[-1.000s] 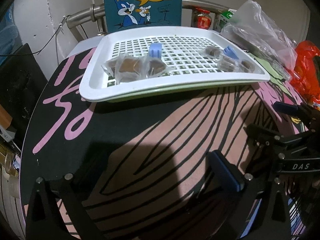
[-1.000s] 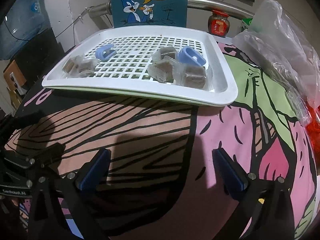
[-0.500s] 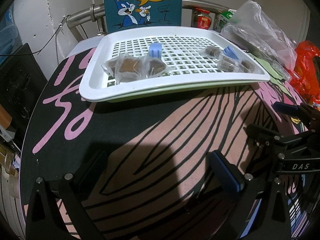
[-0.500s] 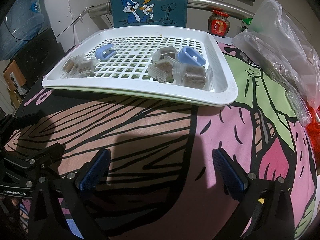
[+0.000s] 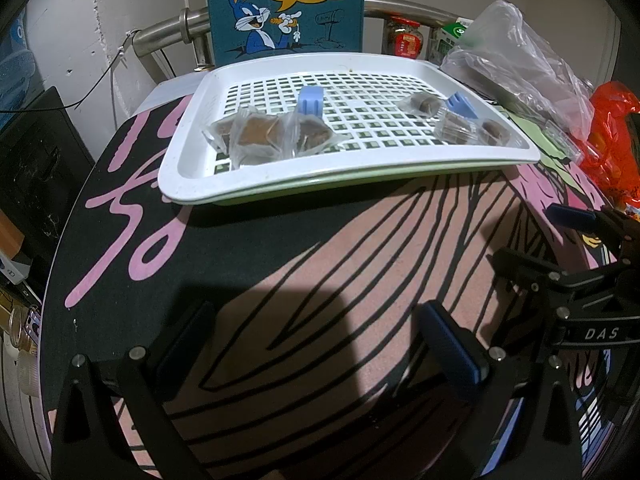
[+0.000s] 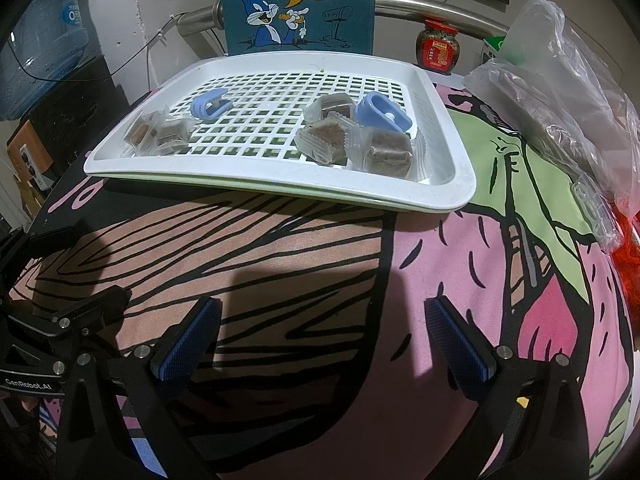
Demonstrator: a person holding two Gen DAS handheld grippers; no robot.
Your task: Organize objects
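A white slotted tray (image 5: 188,176) (image 6: 460,176) lies on the printed tablecloth ahead of both grippers. It holds wrapped brown snack cubes in two clusters (image 5: 260,136) (image 6: 360,144) and two blue clips (image 5: 310,100) (image 6: 382,114). The second clip (image 6: 208,105) sits on the tray's left side beside the smaller snack cluster (image 6: 158,132). My left gripper (image 5: 316,344) stands open over the cloth, well short of the tray, nothing between its fingers. My right gripper (image 6: 322,340) is also open and empty, at a similar distance.
A cartoon rabbit sign (image 5: 284,4) stands behind the tray against a metal rail (image 5: 172,30). A clear plastic bag (image 6: 560,80) and an orange bag (image 5: 612,140) lie at the right. A red-labelled jar (image 6: 436,46) sits at the back. The table edge drops off at left.
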